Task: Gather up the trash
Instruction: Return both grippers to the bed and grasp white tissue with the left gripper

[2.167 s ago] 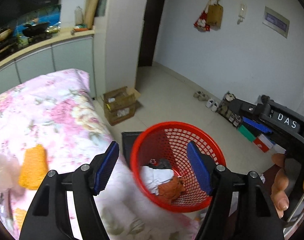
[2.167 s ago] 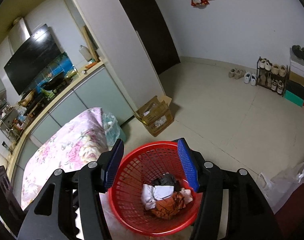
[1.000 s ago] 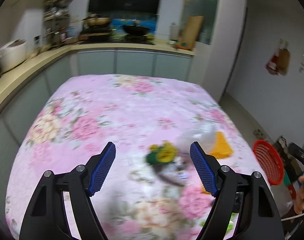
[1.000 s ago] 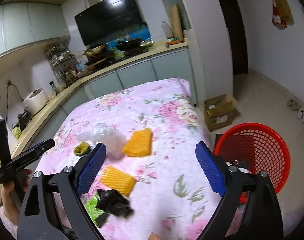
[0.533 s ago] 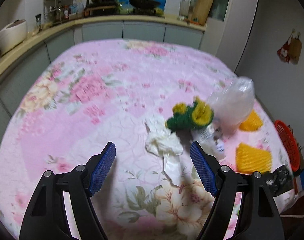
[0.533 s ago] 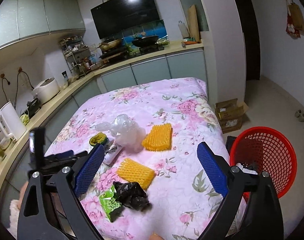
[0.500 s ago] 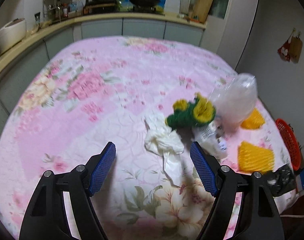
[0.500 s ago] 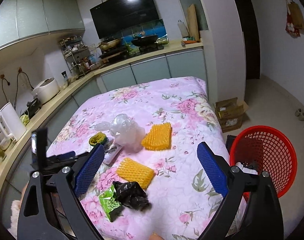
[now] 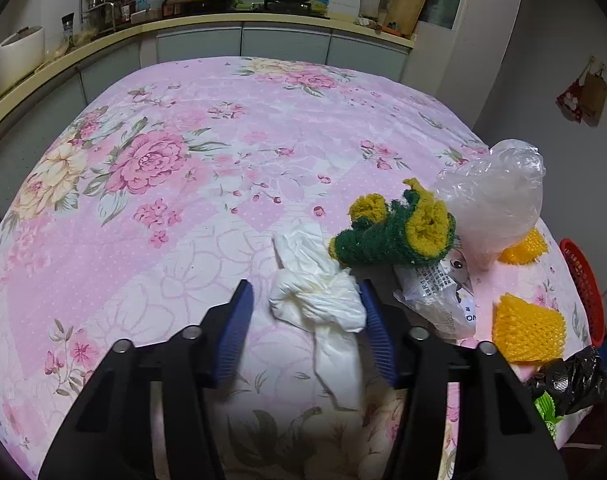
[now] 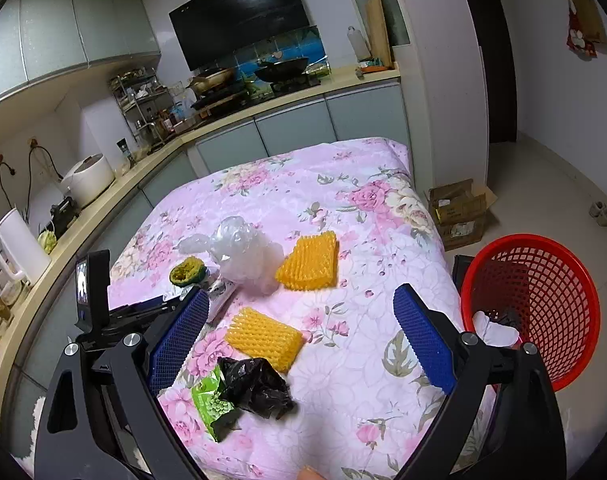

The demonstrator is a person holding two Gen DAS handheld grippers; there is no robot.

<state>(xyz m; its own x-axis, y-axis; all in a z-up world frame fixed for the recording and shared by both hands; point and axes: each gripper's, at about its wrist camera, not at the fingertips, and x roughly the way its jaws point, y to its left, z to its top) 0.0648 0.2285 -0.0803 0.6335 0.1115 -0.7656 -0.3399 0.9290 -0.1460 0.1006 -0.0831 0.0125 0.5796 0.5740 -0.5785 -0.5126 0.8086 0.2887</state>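
Trash lies on the pink floral table (image 9: 175,184). My left gripper (image 9: 305,330) is open, its blue pads on either side of a crumpled white tissue (image 9: 317,300). Beside it lie a green-and-yellow scrubber (image 9: 395,232), a white wrapper (image 9: 435,300), a clear plastic bag (image 9: 495,196) and yellow foam nets (image 9: 527,328). My right gripper (image 10: 301,336) is open and empty above a yellow foam net (image 10: 263,338), a black bag (image 10: 259,388) and a green packet (image 10: 211,404). The red basket (image 10: 543,304) stands on the floor to the right, with trash inside.
A second yellow net (image 10: 309,260) and the clear bag (image 10: 243,256) lie farther back on the table (image 10: 383,240). A kitchen counter (image 10: 263,116) runs behind and to the left. A cardboard box (image 10: 459,212) sits on the floor past the table.
My left gripper has moved forward and down onto the white tissue, and its fingers have narrowed around it. The right gripper has barely moved.
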